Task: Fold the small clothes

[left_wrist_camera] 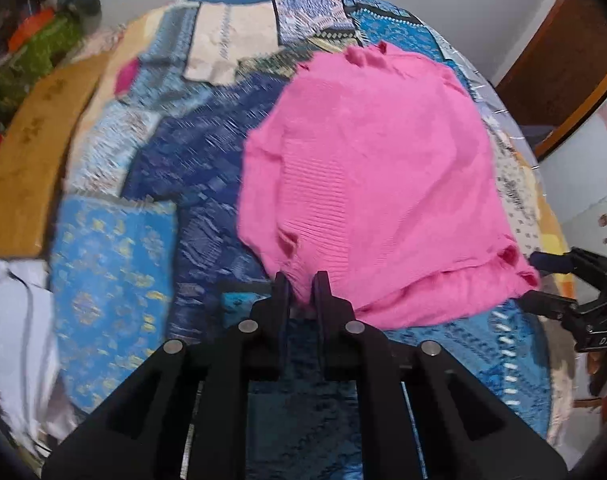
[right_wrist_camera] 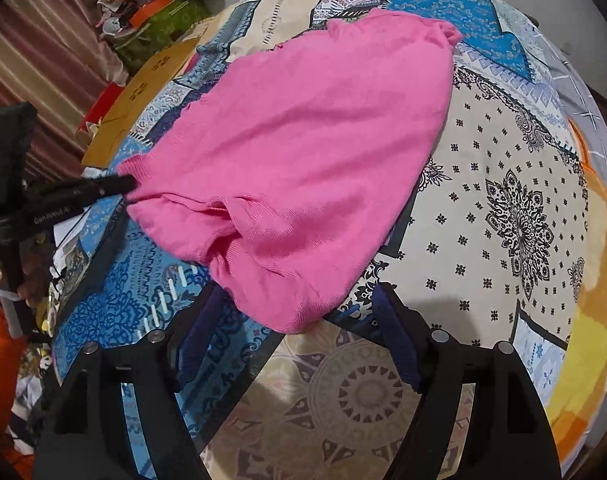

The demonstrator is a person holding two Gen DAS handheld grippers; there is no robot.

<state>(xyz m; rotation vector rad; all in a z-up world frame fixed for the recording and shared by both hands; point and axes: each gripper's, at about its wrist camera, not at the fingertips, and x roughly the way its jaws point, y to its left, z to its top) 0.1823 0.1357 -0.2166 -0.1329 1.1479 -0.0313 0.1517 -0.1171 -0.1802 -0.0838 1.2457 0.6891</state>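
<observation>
A pink knit garment [right_wrist_camera: 295,152] is being spread on a patchwork bedspread [right_wrist_camera: 503,208]. Its near edge is being pinched by the left tool [left_wrist_camera: 301,286], fingers together on the fabric, though blur makes this slightly uncertain. The right tool [right_wrist_camera: 299,316] is being held apart, seemingly clear of the hem.

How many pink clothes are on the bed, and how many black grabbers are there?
Pink clothes: 1, the pink sweater on the patchwork bedspread
Black grabbers: 2, the left gripper and the right gripper
Total: 3
</observation>
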